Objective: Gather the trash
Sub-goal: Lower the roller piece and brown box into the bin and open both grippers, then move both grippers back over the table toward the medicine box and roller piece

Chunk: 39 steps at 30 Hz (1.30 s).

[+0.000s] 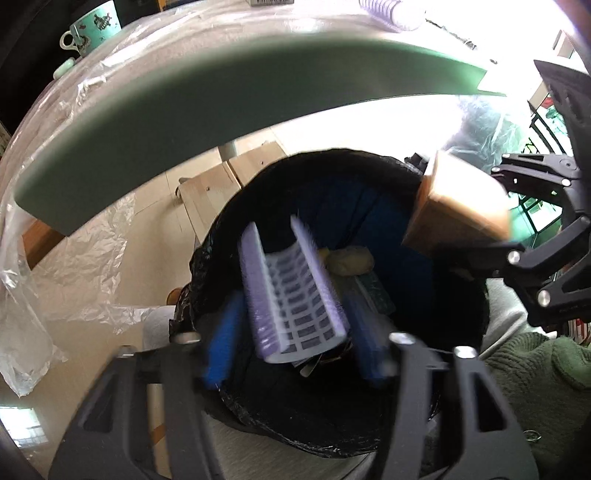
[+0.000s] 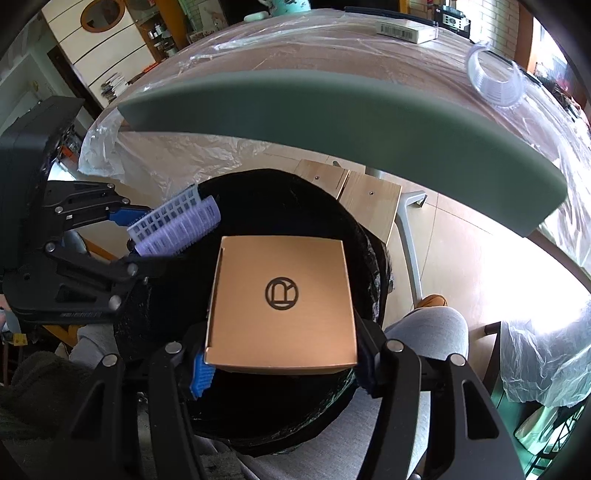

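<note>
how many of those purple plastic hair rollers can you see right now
2. One purple ribbed plastic hair roller sits between the left gripper fingers over the black-lined trash bin; another lies on the plastic-covered table. The bin may hide more.

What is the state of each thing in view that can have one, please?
left gripper: jaws open, over the bin.
purple roller piece: loose and tilted between the left jaws.
right gripper: over the bin; whether it grips cannot be told.
brown box: lid closed, between the right jaws.
bin: open, black-lined, partly filled.
mug: upright.
</note>
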Tool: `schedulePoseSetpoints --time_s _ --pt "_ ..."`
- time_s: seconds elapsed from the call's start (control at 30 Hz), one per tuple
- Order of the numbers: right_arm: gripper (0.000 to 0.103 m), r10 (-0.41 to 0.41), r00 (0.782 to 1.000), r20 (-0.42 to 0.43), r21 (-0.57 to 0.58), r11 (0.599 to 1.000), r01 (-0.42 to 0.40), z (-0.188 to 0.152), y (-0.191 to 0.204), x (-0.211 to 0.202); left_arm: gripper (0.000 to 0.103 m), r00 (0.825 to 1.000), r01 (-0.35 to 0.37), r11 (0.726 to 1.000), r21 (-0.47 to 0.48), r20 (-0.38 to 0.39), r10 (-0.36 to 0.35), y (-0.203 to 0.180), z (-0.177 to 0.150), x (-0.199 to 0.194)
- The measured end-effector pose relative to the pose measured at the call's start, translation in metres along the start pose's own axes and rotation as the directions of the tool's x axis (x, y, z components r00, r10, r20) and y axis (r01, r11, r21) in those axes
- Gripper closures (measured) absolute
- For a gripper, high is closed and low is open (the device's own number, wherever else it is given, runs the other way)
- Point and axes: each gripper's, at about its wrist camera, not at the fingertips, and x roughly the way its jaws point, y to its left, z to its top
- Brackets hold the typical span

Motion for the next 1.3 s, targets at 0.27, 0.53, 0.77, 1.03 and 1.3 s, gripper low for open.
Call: schedulePoseSetpoints --time_s 0.27,0.53,0.77,1.03,1.3 --pt "0.027 -0.05 0.996 0.076 0.033 0.998 0.047 -0.002 -0.007 -0.036 0.029 0.999 0.017 0.999 -0.033 0.034 -0.016 0.005 0.002 -0.028" --pt "0.004 -0.213 0.82 0.531 0.043 0.973 0.226 0.009 0.0 -0.153 0.001 0.883 -0.043 0.999 -0.017 0.467 0.046 0.001 0.036 -0.17" --pt "0.004 -0.255 0.816 0.518 0.239 0.96 0.148 0.059 -0.046 -0.14 0.001 0.85 -0.097 0.991 -0.09 0.511 0.13 0.015 0.118 -0.167" --pt "0.004 -0.309 0.86 0.407 0.38 0.913 0.148 0.087 -0.082 -0.096 0.001 0.91 -0.14 0.987 -0.078 0.382 0.159 0.022 0.183 -0.113" --pt "0.004 -0.305 0.878 0.369 0.43 0.894 0.13 0.097 -0.098 -0.075 0.001 0.953 -0.118 0.987 -0.106 0.267 0.142 0.028 0.237 -0.057"
